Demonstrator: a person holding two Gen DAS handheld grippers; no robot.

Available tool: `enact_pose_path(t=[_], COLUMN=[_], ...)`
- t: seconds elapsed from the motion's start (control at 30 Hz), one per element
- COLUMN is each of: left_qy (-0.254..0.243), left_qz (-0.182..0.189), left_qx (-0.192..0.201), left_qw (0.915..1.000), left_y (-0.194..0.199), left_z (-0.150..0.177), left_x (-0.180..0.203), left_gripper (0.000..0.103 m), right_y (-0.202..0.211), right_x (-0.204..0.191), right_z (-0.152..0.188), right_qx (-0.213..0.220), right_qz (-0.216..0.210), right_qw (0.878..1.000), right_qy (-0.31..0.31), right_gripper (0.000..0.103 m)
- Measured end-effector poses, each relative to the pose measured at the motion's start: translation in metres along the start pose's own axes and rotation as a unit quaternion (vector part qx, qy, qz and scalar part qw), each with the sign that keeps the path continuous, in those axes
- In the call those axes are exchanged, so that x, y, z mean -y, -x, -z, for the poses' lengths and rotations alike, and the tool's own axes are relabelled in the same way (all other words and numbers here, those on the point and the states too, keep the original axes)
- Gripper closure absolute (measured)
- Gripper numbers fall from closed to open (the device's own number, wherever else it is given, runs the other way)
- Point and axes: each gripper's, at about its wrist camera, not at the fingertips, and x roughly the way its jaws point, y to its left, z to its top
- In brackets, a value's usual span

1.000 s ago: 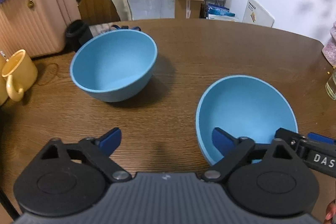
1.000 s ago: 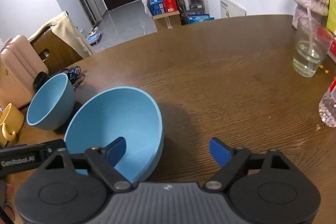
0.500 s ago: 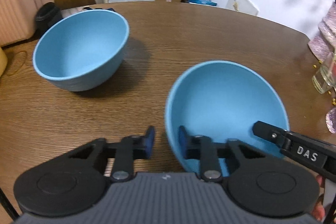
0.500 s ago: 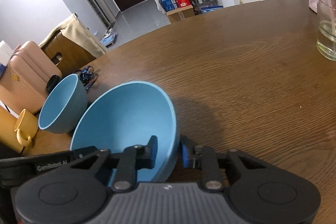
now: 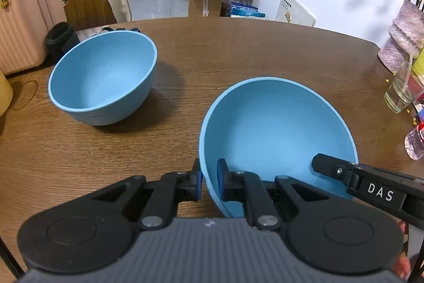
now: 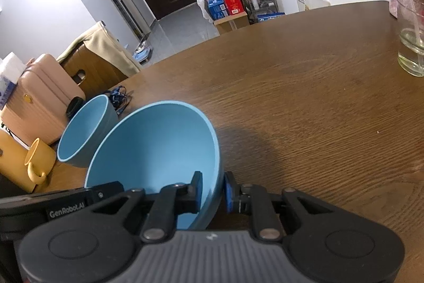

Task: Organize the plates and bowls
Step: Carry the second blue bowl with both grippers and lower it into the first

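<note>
Both grippers pinch the near bowl (image 5: 275,129) by its rim: the left gripper (image 5: 209,183) on one side, the right gripper (image 6: 213,190) on the other, jaws nearly shut on the thin wall. The bowl sits tilted on the wooden desk (image 5: 238,49), the far bowl (image 5: 102,78) well apart. Its matte, smooth, rounded wall (probably plastic) could slip from the pads if the hands lift unevenly, dropping it.
</note>
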Motion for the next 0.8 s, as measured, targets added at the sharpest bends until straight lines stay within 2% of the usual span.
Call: enact_pose_path(t=[0.37,0.8], left_qy=[-0.01,-0.022], left_qz=[0.0,0.007], left_qx=[0.025,0.068], left_qw=[0.9996,0.9974], left_y=[0.039,0.11], left_z=[0.011,0.046], left_x=[0.001,0.003], left_gripper=[0.091,0.091], right_y=[0.037,0.11], right_x=[-0.016,-0.041], right_z=[0.011,0.044], right_qx=[0.018,0.055], right_qz=[0.002,0.002], right_qw=[1.0,0.998], right_qy=[0.011,0.037], right_gripper=[0.086,0.086])
